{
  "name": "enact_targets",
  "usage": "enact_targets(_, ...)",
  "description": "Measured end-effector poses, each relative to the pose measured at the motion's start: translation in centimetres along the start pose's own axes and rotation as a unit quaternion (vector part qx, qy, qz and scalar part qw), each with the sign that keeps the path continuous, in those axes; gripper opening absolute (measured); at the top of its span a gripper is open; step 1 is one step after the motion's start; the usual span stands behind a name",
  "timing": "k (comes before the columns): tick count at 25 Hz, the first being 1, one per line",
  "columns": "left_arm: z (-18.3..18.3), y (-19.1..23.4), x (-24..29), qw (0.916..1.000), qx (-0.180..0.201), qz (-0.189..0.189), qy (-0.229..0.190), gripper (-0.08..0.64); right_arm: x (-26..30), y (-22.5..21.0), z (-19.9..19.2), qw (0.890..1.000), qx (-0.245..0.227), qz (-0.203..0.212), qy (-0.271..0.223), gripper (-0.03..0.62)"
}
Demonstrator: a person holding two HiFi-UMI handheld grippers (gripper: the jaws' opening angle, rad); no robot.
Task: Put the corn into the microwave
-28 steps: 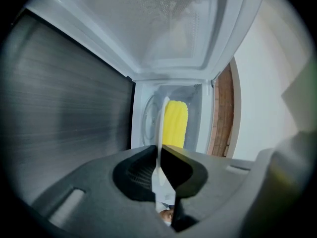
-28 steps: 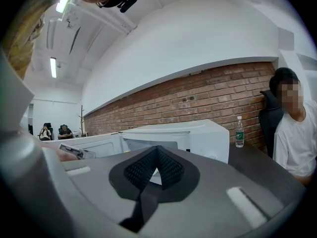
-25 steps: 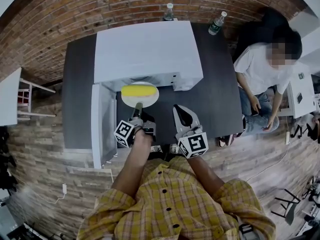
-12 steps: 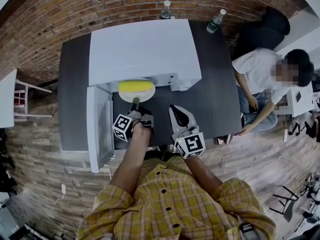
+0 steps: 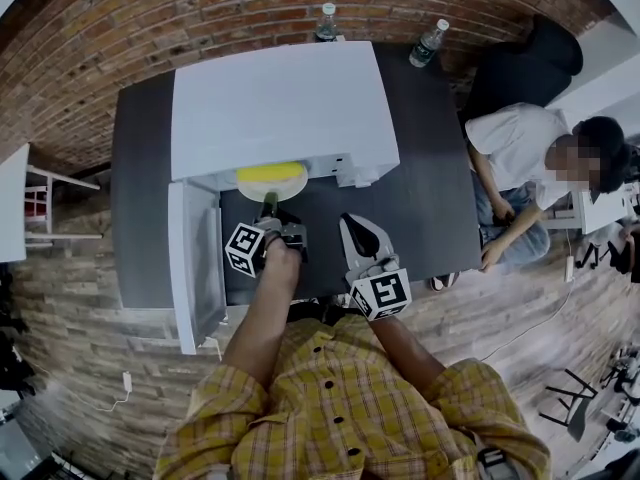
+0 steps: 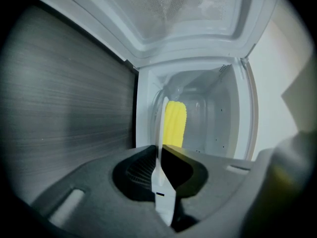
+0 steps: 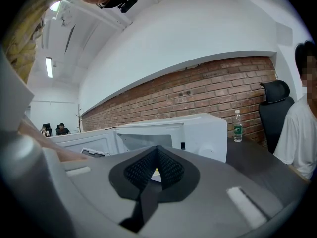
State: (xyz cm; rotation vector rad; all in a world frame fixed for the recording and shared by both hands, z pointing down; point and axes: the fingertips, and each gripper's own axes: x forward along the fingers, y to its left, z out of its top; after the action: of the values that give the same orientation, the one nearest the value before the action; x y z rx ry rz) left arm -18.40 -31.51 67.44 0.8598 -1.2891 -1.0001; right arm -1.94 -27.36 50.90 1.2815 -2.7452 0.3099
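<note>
At the open white microwave [image 5: 285, 108], a white plate [image 5: 272, 185] of yellow corn [image 5: 270, 173] is clamped by the left gripper [image 5: 268, 208]; the right gripper [image 5: 362, 236] is closed, empty. Lowering inside, then release, seems needed.

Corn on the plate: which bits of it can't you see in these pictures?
Head view: the far edge of the corn and plate is hidden under the microwave top.
Left gripper view: the plate is edge-on, and the left claw covers the corn's near end.
Right gripper view: the right claw hides nearly everything; only a yellow speck shows.
</note>
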Motion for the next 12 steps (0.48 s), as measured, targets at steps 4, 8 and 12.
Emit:
enact_targets(4, 0.1, 0.2, 0.9, 1.0000, 0.000, 0.006, -0.004, 0.031, 0.0, -0.7, -0.3, 1.000, 0.001, -0.007, 0.004, 0.003)
enact_targets(8, 0.3, 0.6, 1.5, 0.9999, -0.002, 0.014, -0.009, 0.031, -0.1, -1.1, -0.4, 1.000, 0.001, -0.008, 0.006, 0.003)
enact_targets(12, 0.8, 0.5, 2.3, 0.9997, -0.008, 0.017, -0.017, 0.026, 0.0, -1.4, -0.5, 1.000, 0.013, -0.010, 0.003, 0.003)
